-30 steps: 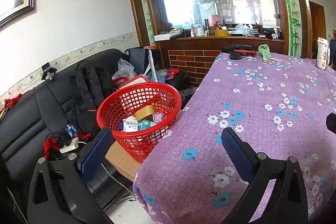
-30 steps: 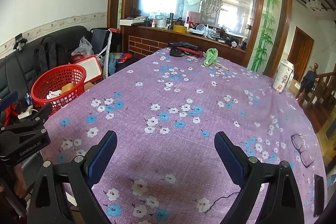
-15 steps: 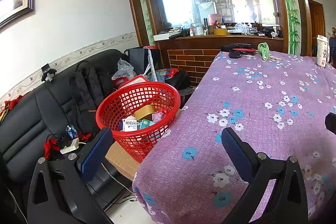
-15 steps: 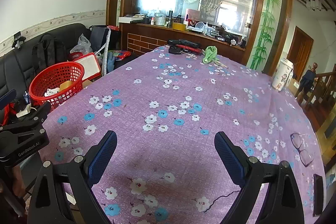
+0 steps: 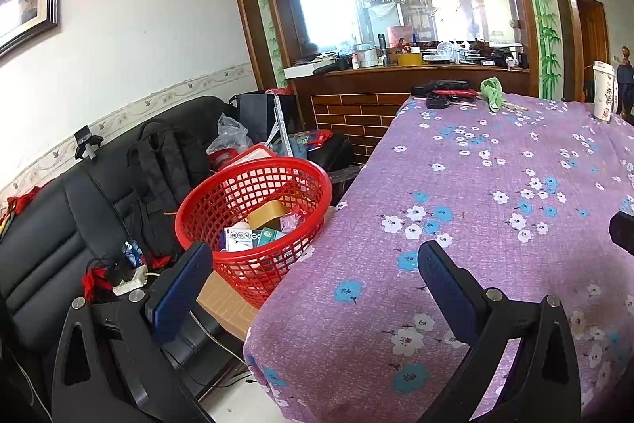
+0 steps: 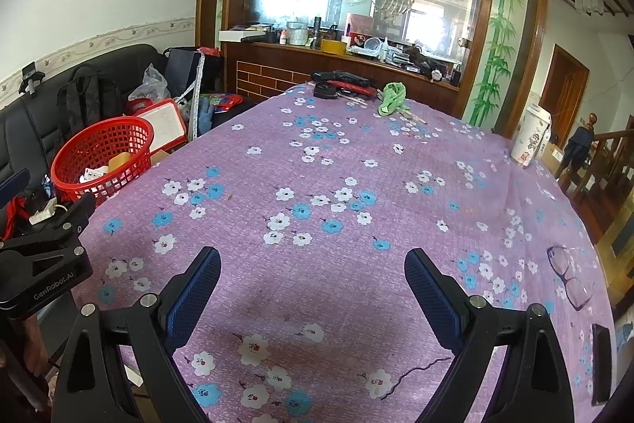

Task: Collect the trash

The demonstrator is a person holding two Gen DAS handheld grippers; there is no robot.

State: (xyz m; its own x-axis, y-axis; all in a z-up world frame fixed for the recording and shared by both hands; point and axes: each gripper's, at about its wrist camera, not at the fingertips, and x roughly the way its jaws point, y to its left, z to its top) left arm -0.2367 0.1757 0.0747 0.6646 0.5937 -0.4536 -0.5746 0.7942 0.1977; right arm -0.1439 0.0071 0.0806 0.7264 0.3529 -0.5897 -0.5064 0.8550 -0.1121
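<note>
Purple flowered cloth covers one big table (image 6: 356, 161), with a black sofa (image 5: 47, 224) along the left wall and a mirrored wood cabinet (image 6: 356, 58) at the far end.

On the left, one red basket (image 5: 253, 209) stands on a low box just beside the table's left edge, below the tabletop, probably so that trash can be dropped straight in from the cloth. It already holds several pieces: a tan block, a white carton, a green packet and a pink wrapper, four that I can count.

One left gripper (image 5: 309, 268) hangs at the table's near left corner, jaws wide and holding nothing, one finger over the basket side and one over the cloth.

One right gripper (image 6: 313, 276) hovers over the near middle of the table, jaws wide too and likewise without a load.

Middle of the cloth is bare, so little loose trash seems left within reach. At the far end lie a few black and red things, too small to count surely, and one green rag (image 6: 392, 98). On the right stands one printed paper cup (image 6: 531, 141), upright near the far right edge. One pair of glasses (image 6: 570, 280) lies near the right edge, and one dark phone-like slab (image 6: 600, 363) nearer still. The cup looks the likeliest trash remaining, though that is a guess.
</note>
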